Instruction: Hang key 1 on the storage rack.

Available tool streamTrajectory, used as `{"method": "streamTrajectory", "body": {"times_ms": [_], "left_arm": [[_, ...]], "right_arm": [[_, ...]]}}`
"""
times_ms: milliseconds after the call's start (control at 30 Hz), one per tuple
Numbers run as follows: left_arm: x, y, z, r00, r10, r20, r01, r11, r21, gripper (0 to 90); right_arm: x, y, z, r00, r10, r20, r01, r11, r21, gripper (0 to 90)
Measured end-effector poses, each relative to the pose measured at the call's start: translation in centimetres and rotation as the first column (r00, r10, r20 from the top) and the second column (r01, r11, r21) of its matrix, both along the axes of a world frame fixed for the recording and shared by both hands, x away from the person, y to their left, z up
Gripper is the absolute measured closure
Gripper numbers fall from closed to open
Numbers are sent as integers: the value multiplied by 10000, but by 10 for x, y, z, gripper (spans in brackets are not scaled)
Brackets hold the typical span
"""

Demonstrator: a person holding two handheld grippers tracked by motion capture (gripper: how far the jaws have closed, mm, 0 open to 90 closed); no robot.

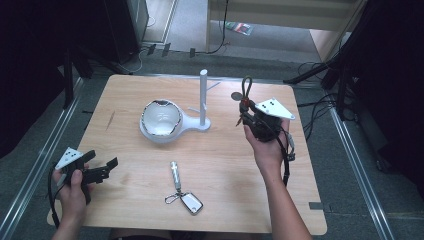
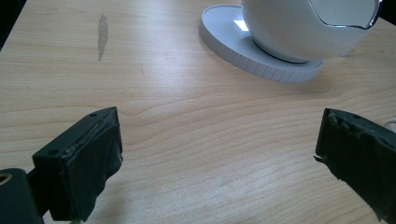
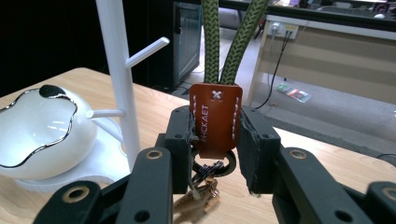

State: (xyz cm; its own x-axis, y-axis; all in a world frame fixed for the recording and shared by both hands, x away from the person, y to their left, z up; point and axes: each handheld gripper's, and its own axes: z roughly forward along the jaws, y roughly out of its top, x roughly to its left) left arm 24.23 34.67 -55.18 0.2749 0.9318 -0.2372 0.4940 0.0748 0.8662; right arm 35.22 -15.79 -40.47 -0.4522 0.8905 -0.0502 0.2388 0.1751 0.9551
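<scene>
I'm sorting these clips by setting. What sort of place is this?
Probably a lab or office test space: a lone wooden table between floor rails, loose cables on grey carpet, a desk behind.

the brown leather tag (image 3: 215, 119), centre of the right gripper view, reads "hhckaet" stamped sideways, above it a stitched white cross.

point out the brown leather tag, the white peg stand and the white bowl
brown leather tag (image 3: 215, 119), right gripper view, middle of the leather face.
white peg stand (image 3: 119, 70), right gripper view, the upright pole.
white bowl (image 1: 161, 119), high view, inside of the bowl.
</scene>
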Motion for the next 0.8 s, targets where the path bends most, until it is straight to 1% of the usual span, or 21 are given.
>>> {"method": "streamTrajectory", "body": {"times_ms": [200, 300, 333, 400, 433, 500, 633, 800], "left_arm": [[0, 0, 0, 10000, 14, 17, -14, 10000, -24, 11], [0, 0, 0, 10000, 17, 22, -17, 10000, -20, 11], [0, 0, 0, 10000, 21, 23, -21, 10000, -23, 11], [0, 0, 0, 10000, 16, 21, -16, 10000, -19, 11], [0, 0, 0, 10000, 8, 17, -8, 10000, -24, 11], [0, 0, 0, 10000, 19, 23, -19, 10000, -26, 11], [0, 0, 0, 10000, 21, 38, -21, 10000, -12, 11], [0, 1, 0, 10000, 22, 55, -22, 10000, -7, 11]], "right_arm": [[7, 6, -4, 9993, 267, -254, -270, 9996, -119, 684], [11, 10, -4, 9980, 444, -456, -451, 9989, -146, 683], [14, 12, -4, 9965, 583, -605, -590, 9982, -91, 683], [15, 12, -5, 9957, 685, -627, -691, 9976, -66, 683], [16, 13, -5, 9941, 827, -706, -828, 9966, 18, 683], [19, 15, -6, 9919, 969, -822, -971, 9953, 13, 683], [22, 20, -7, 9890, 1104, -980, -1111, 9938, -18, 683], [26, 24, -6, 9863, 1273, -1048, -1278, 9918, 12, 683]]}}
